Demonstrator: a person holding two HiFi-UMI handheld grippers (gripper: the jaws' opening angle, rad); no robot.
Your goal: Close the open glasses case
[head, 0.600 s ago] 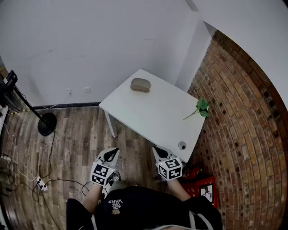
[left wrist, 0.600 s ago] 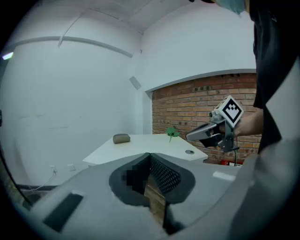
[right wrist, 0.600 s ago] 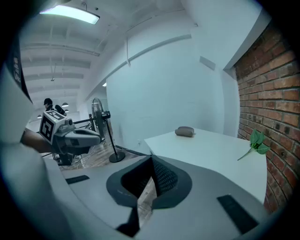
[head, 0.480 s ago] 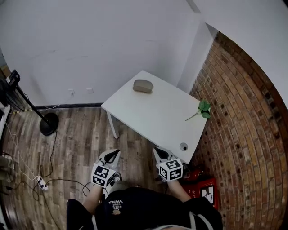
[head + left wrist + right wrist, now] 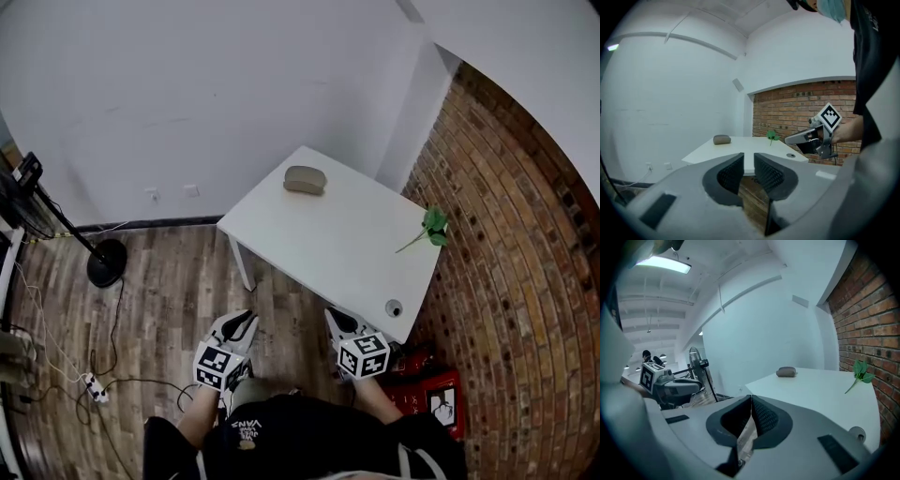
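Observation:
A grey-brown glasses case (image 5: 305, 180) lies at the far corner of a white table (image 5: 328, 248). From here it looks like a rounded lump, too far away to tell how its lid stands. It also shows small in the left gripper view as the case (image 5: 722, 139) and in the right gripper view as the case (image 5: 786, 372). My left gripper (image 5: 246, 324) and right gripper (image 5: 334, 317) hang close to my body, short of the table's near corner and far from the case. Both are shut with nothing between the pads, as seen at the left gripper (image 5: 748, 155) and right gripper (image 5: 751, 397).
A green plant sprig (image 5: 427, 228) lies at the table's right edge beside the brick wall (image 5: 506, 244). A small round fitting (image 5: 395, 307) sits at the near corner. A fan stand (image 5: 105, 262), cables, a power strip (image 5: 91, 386) and a red crate (image 5: 437, 399) are on the wooden floor.
The head view has drifted a little, so the table and case sit slightly further right. Both grippers stay shut, empty and close to my body.

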